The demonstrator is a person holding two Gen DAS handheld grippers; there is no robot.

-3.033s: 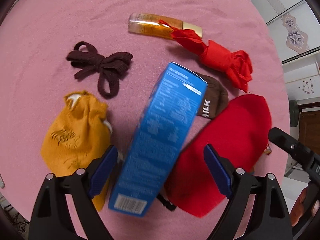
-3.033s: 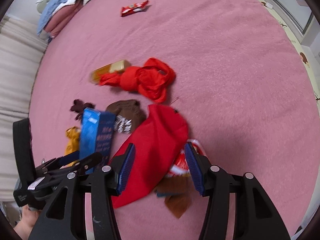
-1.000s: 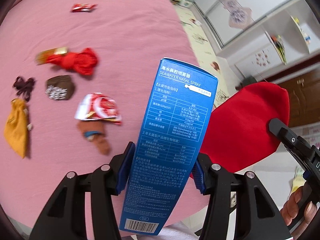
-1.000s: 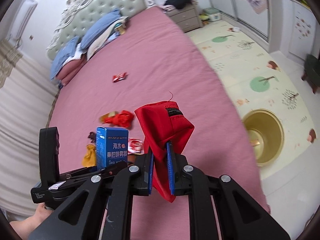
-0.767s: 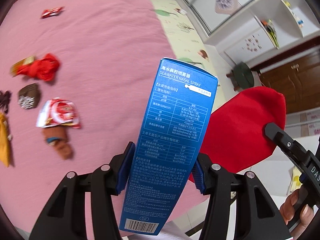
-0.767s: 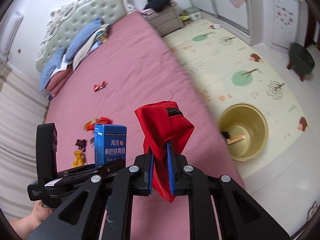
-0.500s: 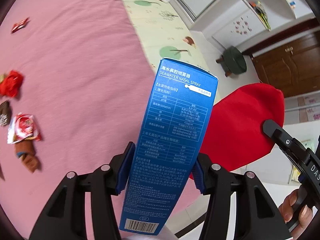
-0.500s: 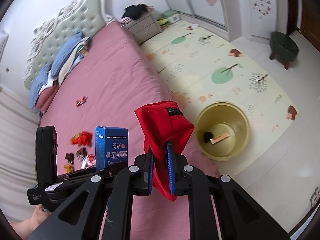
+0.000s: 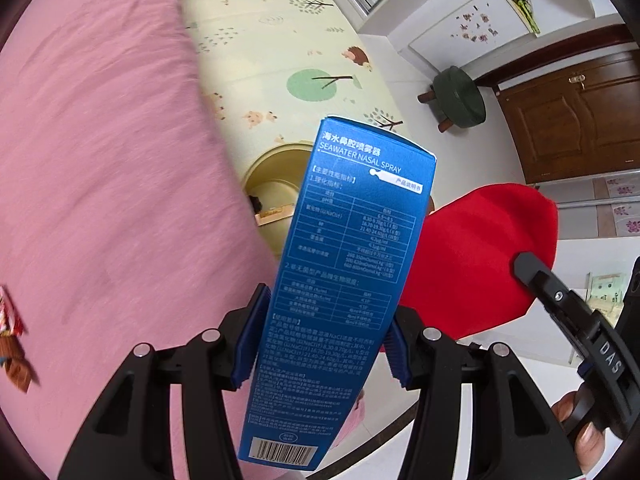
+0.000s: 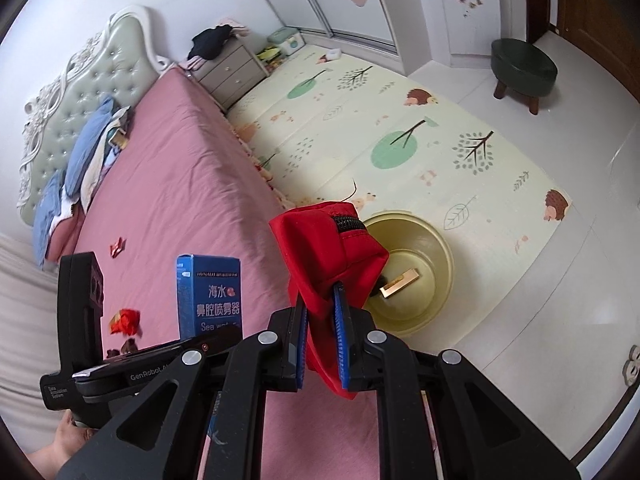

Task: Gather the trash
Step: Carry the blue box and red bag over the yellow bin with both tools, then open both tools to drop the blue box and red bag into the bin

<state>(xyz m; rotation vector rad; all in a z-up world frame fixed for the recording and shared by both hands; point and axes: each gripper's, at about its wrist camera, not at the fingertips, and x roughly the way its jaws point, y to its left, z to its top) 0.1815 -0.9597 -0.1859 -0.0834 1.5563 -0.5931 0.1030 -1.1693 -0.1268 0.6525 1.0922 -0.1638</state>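
A: Left gripper [image 9: 322,344] clamped on blue box [image 9: 352,264], half-wide; right gripper [image 10: 320,334] pinched nearly shut on red pouch [image 10: 328,236].

B: Why upright?

A: Probably for dropping. Yellow bin [image 10: 420,304] sits beyond both jaws, below. Box reads "SEAWATER NASAL SPRAY".

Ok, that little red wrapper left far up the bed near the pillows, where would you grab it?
Judging from the right wrist view, the red wrapper lies flat and alone on the pink bedspread. Come straight down from above and pinch across its narrow middle. It shows too small to read its ends or creases.
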